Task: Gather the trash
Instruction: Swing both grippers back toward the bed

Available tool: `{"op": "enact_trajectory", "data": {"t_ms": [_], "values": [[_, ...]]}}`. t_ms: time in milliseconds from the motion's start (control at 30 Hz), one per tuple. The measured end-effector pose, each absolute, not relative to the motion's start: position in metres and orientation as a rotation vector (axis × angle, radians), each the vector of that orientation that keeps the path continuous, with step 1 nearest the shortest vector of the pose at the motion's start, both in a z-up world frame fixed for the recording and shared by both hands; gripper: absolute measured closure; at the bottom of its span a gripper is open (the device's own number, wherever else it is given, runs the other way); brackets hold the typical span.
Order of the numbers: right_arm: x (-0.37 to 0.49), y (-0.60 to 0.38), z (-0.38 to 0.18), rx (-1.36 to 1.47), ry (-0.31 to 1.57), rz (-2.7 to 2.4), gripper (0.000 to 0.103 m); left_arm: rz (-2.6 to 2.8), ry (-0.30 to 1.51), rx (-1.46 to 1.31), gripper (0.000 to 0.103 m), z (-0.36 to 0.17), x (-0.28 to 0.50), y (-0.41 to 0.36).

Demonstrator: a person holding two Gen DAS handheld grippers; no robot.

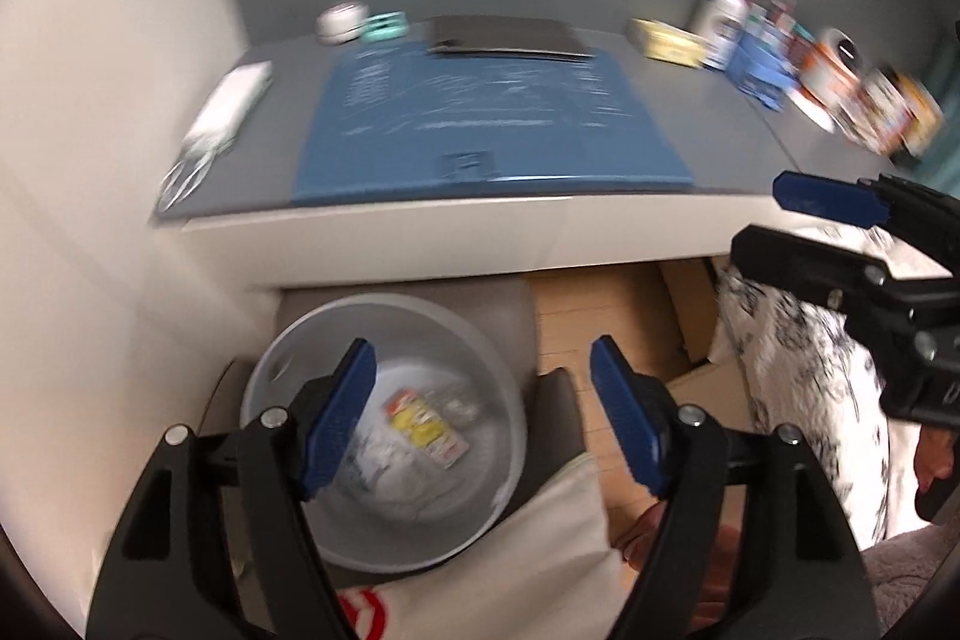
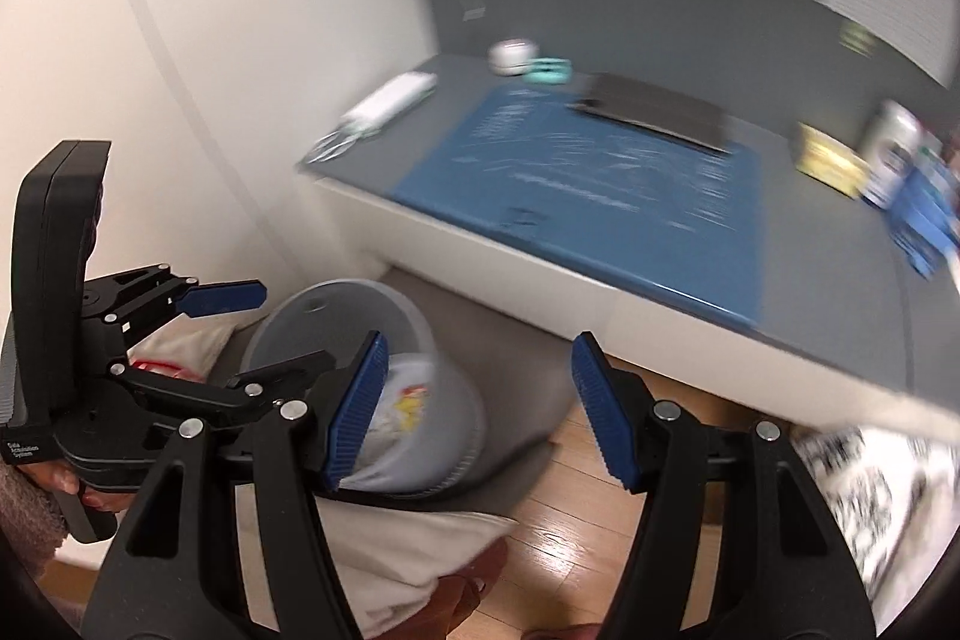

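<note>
A grey round trash bin [image 1: 480, 376] stands on the floor under the desk edge; it also shows in the right wrist view [image 2: 336, 316]. Inside lie a yellow and red wrapper [image 1: 423, 424] and crumpled white paper [image 1: 384, 466]. My left gripper [image 1: 483, 418] is open and empty, hovering over the bin's right rim. My right gripper [image 2: 477, 409] is open and empty, above the floor just right of the bin. The right gripper appears at the right of the left wrist view [image 1: 798, 226], and the left gripper shows in the right wrist view [image 2: 282, 334].
A grey desk [image 1: 708, 112] carries a blue cutting mat [image 1: 480, 118], a dark flat case [image 1: 504, 37], scissors [image 1: 186, 172], and cans and boxes [image 1: 780, 52] at the right. A white cloth bag [image 1: 510, 556] and a patterned cushion [image 1: 804, 388] lie near the bin.
</note>
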State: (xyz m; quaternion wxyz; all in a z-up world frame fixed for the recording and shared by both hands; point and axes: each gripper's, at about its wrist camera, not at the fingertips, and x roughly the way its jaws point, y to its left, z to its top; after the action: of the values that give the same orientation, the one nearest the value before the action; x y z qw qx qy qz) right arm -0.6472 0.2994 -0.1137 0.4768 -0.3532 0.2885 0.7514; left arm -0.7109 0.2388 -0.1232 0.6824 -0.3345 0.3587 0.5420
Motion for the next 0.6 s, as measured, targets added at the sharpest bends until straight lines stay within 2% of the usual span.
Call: {"op": "enact_trajectory", "data": {"t_ms": [267,600], "values": [[-0.498,0.249,-0.089,-0.662,0.736,1.529,0.042,0.965,0.867,-0.561,0.029,-0.111,-0.585,0.248],[-0.305,0.119,-0.059,-0.485,0.706,1.14,0.042,0.63,0.864,-0.37,0.029,-0.092,-0.387,0.201]]}}
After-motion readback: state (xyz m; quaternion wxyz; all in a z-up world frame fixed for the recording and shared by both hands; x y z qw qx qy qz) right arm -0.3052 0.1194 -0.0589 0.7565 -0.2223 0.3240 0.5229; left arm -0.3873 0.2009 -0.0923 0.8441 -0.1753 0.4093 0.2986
